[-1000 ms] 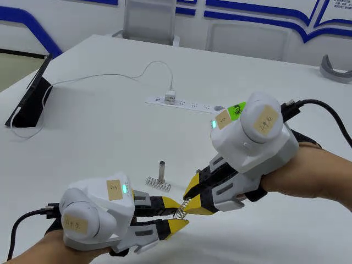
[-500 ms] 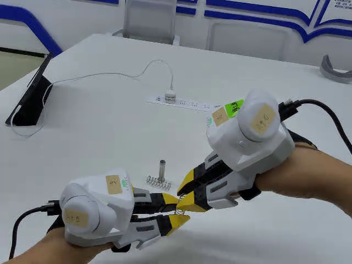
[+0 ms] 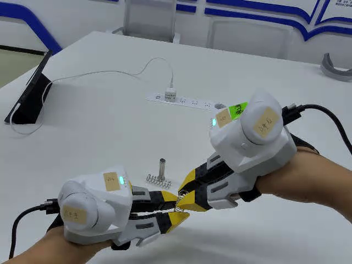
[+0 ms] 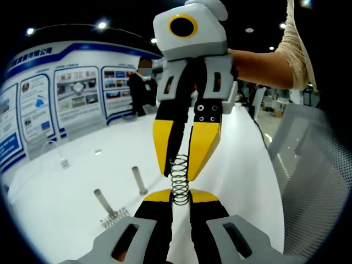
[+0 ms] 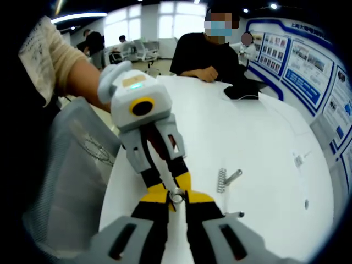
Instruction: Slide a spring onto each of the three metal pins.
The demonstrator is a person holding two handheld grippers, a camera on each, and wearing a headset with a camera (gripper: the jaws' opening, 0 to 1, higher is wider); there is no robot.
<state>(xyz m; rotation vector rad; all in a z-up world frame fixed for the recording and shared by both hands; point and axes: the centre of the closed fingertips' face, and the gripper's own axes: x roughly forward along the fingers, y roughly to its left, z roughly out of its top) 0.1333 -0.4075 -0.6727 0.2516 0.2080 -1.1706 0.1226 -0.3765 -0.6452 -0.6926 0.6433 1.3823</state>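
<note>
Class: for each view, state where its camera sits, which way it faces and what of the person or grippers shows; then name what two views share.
Head view: on the headset, facing forward and down at the table; both forearms, left gripper and right gripper show.
Left gripper view: on the left gripper, facing along its jaws at the right gripper; a forearm shows.
Right gripper view: on the right gripper, facing the left gripper; a sleeve shows.
Shared: both gripper views show the spring between the jaws.
</note>
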